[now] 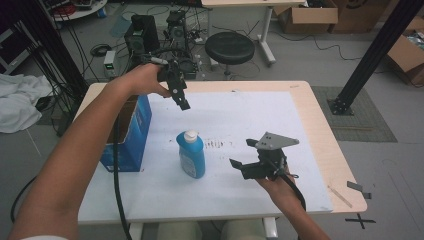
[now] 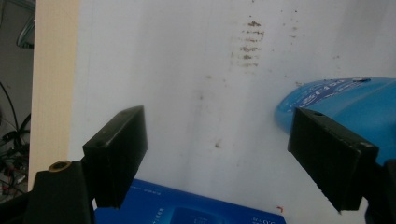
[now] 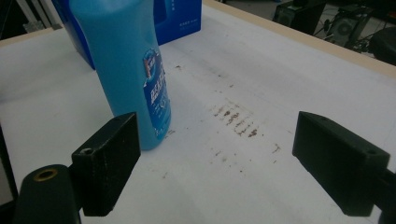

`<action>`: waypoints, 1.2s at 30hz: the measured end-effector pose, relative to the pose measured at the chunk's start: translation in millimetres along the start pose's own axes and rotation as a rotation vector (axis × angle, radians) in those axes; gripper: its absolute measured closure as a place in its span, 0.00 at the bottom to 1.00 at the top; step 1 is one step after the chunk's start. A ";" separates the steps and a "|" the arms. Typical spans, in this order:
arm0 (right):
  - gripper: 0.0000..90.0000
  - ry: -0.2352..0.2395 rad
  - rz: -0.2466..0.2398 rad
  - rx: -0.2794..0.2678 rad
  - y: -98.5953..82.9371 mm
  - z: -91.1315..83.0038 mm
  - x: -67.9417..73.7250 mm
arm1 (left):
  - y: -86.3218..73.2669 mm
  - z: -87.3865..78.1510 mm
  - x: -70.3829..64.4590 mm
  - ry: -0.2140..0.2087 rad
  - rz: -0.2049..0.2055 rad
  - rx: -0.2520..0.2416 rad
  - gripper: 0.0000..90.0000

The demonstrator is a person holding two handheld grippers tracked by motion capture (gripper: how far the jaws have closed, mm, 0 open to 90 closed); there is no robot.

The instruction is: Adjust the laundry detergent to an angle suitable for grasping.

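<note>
On the white sheet covering the counter point(image 1: 300, 120), a blue bottle point(image 1: 192, 155) with a white cap stood upright near the middle, just to the right of a blue box point(image 1: 131, 135) at the counter's left side. Brown smudges point(image 1: 216, 144) marked the sheet just right of the bottle. Held above the far left part of the sheet, the left tool point(image 1: 183, 102) pointed downward with its jaws spread wide and nothing between them; its own view looked down on the bottle's top and the box edge. To the bottle's right and apart from it, the right tool point(image 1: 242, 153) faced the bottle, jaws likewise spread wide and empty, with the bottle standing beyond its left jaw.
</note>
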State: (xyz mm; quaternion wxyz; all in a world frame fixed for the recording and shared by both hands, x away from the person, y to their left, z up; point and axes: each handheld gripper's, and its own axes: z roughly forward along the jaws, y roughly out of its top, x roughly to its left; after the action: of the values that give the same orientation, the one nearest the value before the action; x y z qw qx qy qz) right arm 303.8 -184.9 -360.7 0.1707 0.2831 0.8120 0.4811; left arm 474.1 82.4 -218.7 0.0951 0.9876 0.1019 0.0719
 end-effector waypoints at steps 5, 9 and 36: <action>0.17 -0.023 0.022 -0.033 -7.1 3.0 5.6 | 0.2 1.1 0.7 0.001 -0.001 -0.003 0.23; 0.17 -0.046 0.039 -0.075 -14.2 7.6 15.7 | 0.2 1.7 1.6 -0.001 -0.002 0.000 0.23; 0.16 -0.048 0.051 -0.170 -15.7 61.1 72.5 | -1.6 3.3 2.8 0.000 0.003 0.004 0.23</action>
State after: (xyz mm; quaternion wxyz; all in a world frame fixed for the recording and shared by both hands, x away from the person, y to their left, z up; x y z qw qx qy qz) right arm 276.1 -103.7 -404.1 0.2010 0.2996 0.7563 0.5457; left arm 477.0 84.0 -221.9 0.0930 0.9879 0.1007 0.0721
